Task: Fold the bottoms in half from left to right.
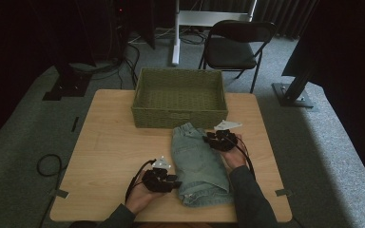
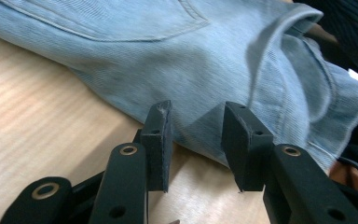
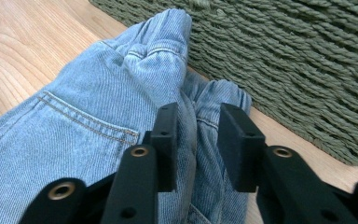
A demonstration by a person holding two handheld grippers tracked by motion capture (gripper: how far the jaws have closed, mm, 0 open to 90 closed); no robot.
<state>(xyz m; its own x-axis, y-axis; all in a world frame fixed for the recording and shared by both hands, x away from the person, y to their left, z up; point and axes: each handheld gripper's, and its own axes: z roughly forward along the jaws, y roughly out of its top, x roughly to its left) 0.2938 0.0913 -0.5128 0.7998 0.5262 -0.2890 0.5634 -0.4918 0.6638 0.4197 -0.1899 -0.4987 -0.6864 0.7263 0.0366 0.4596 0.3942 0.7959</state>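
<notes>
Your folded denim shorts (image 1: 200,164) lie near the middle of the wooden table (image 1: 109,142), long axis running from your edge toward the woven basket (image 1: 180,97), far end just about touching its front wall. Your left gripper (image 2: 196,140) sits at the near-left edge of the shorts, jaws apart, denim edge between them but not pinched. Your right gripper (image 3: 196,140) is at the far end, a bunched fold between its jaws, though I can't tell if they're clamping it. That fold is clear in the right gripper view; from the high view it's hidden.
</notes>
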